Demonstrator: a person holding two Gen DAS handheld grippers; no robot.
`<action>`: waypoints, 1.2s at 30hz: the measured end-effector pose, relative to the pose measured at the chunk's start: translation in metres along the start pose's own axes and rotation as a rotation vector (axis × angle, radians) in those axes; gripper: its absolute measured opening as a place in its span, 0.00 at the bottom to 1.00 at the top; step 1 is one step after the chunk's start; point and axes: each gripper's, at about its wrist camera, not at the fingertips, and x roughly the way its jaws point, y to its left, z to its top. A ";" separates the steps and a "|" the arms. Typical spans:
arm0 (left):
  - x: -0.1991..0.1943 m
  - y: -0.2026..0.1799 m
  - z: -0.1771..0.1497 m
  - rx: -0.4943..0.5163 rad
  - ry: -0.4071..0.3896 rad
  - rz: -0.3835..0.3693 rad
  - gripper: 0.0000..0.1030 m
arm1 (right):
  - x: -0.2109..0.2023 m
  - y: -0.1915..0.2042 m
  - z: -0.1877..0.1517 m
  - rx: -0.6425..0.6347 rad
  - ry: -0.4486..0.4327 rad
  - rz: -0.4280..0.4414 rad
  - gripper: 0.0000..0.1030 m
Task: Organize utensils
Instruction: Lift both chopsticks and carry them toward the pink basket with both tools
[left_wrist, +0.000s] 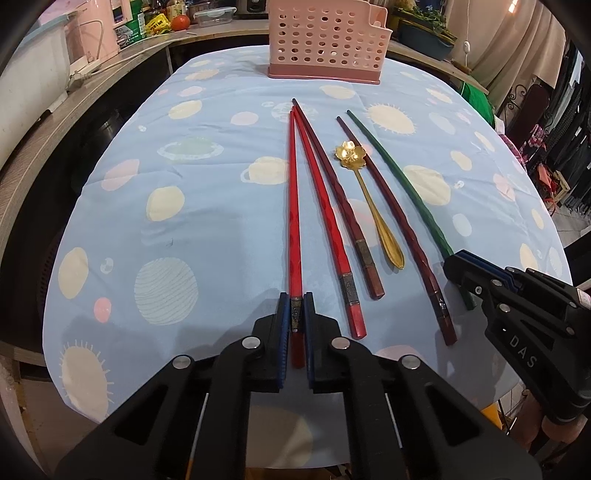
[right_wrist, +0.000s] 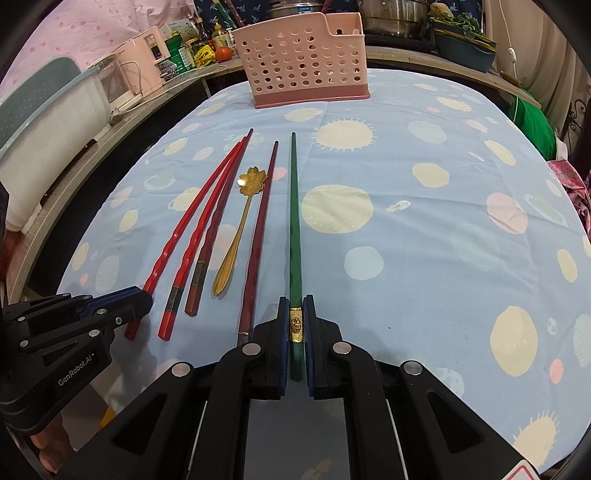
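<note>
Several chopsticks and a gold flower spoon (left_wrist: 364, 184) lie side by side on the blue tablecloth (left_wrist: 184, 229). My left gripper (left_wrist: 296, 301) is shut on the thick end of the leftmost red chopstick (left_wrist: 293, 206), which lies on the cloth. My right gripper (right_wrist: 296, 303) is shut on the thick end of the green chopstick (right_wrist: 294, 214), also lying on the cloth. Between them lie a second red chopstick (left_wrist: 325, 221), two dark red chopsticks (left_wrist: 340, 199) (left_wrist: 399, 225) and the spoon (right_wrist: 240, 218). A pink perforated utensil holder (left_wrist: 327, 40) stands at the table's far edge.
A counter (left_wrist: 92, 85) runs along the left with a white appliance (right_wrist: 122, 74), bottles and a tomato (left_wrist: 180, 23). Pots and a planter (right_wrist: 463, 50) stand behind the holder (right_wrist: 303, 55). The right half of the cloth (right_wrist: 443, 240) holds nothing.
</note>
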 end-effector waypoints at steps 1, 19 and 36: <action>-0.001 0.001 0.001 -0.003 -0.003 -0.001 0.07 | -0.002 0.000 -0.001 0.002 -0.001 0.001 0.07; -0.058 0.016 0.039 -0.083 -0.119 -0.069 0.07 | -0.054 -0.008 0.035 0.049 -0.135 0.037 0.07; -0.122 0.024 0.117 -0.101 -0.335 -0.057 0.07 | -0.116 -0.028 0.111 0.088 -0.336 0.063 0.07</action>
